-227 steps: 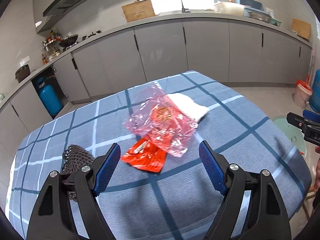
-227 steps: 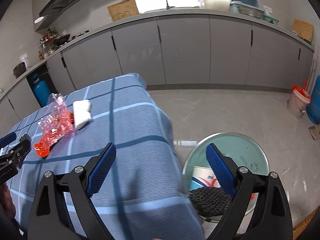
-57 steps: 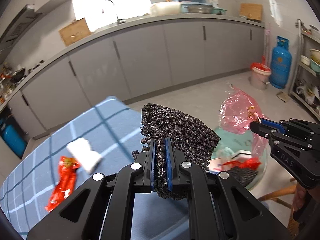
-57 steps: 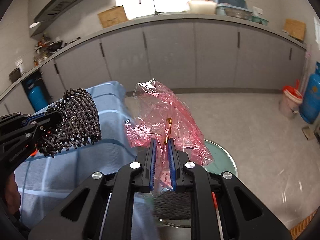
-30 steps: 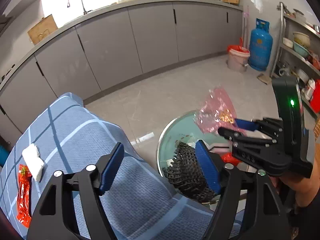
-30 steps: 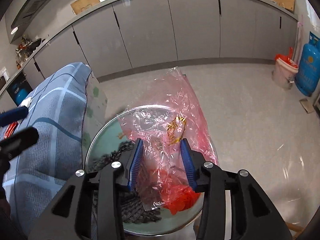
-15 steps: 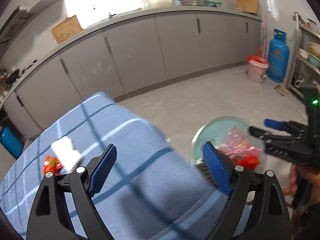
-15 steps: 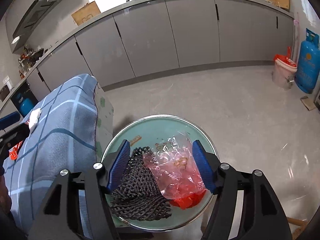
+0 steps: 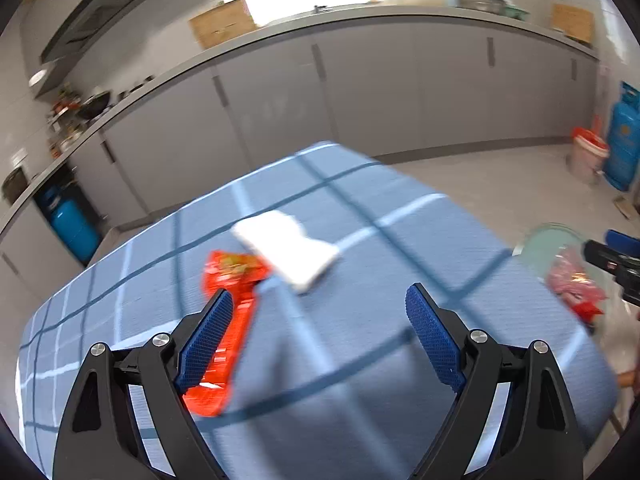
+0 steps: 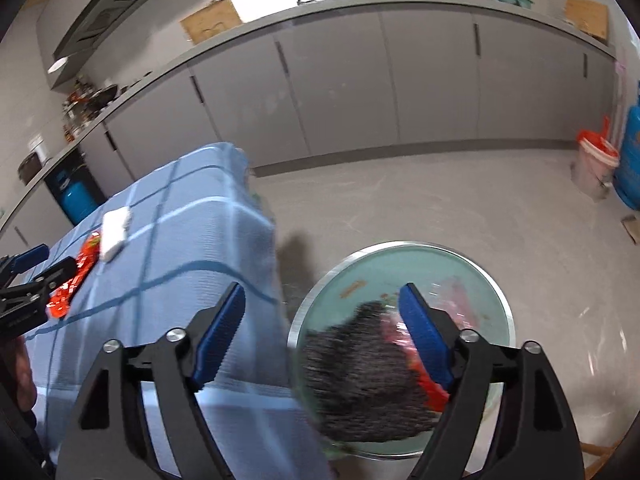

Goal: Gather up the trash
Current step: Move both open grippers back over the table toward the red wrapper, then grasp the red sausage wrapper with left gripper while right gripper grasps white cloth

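In the left wrist view, the red wrapper (image 9: 232, 320) lies lower left on the blue checked tablecloth (image 9: 360, 340), the white packet (image 9: 288, 252) touching its top end; both have returned to mid-frame since half a second ago. The left gripper (image 9: 316, 340) stands wide, empty. At right, the pink bag (image 9: 572, 284) now lies in the round bin (image 10: 400, 268) beside black mesh (image 10: 360, 376). The right gripper (image 10: 320, 336) is opening, released, nothing between its pads.

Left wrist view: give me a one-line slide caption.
Open left gripper hovers over the blue checked tablecloth, facing the red wrapper and white packet.
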Action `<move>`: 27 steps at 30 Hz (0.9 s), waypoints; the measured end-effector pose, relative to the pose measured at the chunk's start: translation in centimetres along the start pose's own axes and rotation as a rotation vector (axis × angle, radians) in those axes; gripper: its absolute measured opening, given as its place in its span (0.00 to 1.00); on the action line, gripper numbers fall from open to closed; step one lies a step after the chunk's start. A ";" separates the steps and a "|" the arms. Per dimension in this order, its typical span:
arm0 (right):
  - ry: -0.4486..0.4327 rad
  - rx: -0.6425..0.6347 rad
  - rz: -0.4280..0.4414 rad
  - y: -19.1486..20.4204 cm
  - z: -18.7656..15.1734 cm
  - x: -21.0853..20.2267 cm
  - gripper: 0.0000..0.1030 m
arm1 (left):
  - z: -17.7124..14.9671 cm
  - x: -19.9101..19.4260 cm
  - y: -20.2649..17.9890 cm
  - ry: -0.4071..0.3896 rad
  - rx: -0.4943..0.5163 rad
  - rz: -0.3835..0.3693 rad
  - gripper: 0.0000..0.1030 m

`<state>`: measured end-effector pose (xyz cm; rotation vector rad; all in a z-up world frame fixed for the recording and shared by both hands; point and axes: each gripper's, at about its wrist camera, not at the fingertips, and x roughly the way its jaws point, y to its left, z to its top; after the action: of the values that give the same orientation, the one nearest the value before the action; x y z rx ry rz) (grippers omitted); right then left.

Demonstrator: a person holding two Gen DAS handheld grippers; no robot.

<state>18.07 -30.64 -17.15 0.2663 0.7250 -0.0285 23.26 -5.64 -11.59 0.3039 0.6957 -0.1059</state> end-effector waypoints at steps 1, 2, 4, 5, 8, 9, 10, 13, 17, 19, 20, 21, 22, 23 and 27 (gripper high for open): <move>0.001 -0.013 0.013 1.0 0.1 0.0 0.77 | -0.2 0.3 1.2 0.004 -0.016 0.017 0.84; 0.002 -0.026 0.027 2.1 0.2 0.1 0.77 | -0.3 0.5 2.2 0.008 -0.027 0.031 0.84; 0.004 -0.048 0.047 3.7 0.3 0.2 0.77 | -0.4 1.5 4.3 0.020 -0.046 0.064 0.84; 0.004 -0.059 0.056 4.4 0.4 0.2 0.77 | -0.5 2.0 5.0 0.029 -0.052 0.078 0.84; 0.005 -0.089 0.083 6.6 0.4 0.1 0.77 | -0.9 3.5 7.1 0.060 -0.067 0.092 0.84; 0.005 -0.099 0.091 7.2 0.4 0.1 0.78 | -1.0 4.1 7.6 0.075 -0.066 0.079 0.84; 0.006 -0.108 0.097 7.8 0.4 0.1 0.79 | -1.2 4.6 7.8 0.094 -0.064 0.068 0.84; 0.014 -0.128 0.110 9.2 0.5 0.3 0.79 | -1.7 5.6 7.6 0.124 -0.063 0.022 0.84; 0.024 -0.149 0.125 10.8 0.6 0.6 0.79 | -2.2 6.7 7.1 0.150 -0.052 0.015 0.83; 0.027 -0.159 0.132 11.3 0.6 0.6 0.79 | -2.5 7.5 7.7 0.181 -0.088 -0.015 0.66; 0.030 -0.165 0.135 11.7 0.6 0.6 0.79 | -2.5 7.6 8.1 0.182 -0.108 -0.041 0.62; 0.032 -0.169 0.137 11.9 0.6 0.7 0.79 | -2.5 7.7 8.5 0.185 -0.128 -0.062 0.58; 0.034 -0.172 0.138 12.2 0.7 0.9 0.79 | -2.4 7.6 8.5 0.177 -0.122 -0.060 0.50; 0.038 -0.176 0.140 12.4 0.7 1.0 0.80 | -2.4 7.5 8.5 0.165 -0.107 -0.048 0.44; 0.046 -0.201 0.146 13.8 1.1 1.4 0.85 | -2.9 7.0 9.2 0.167 -0.120 -0.031 0.38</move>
<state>21.44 -17.51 -14.10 0.1276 0.7466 0.1884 28.63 4.00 -15.97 0.1886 0.8686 -0.0683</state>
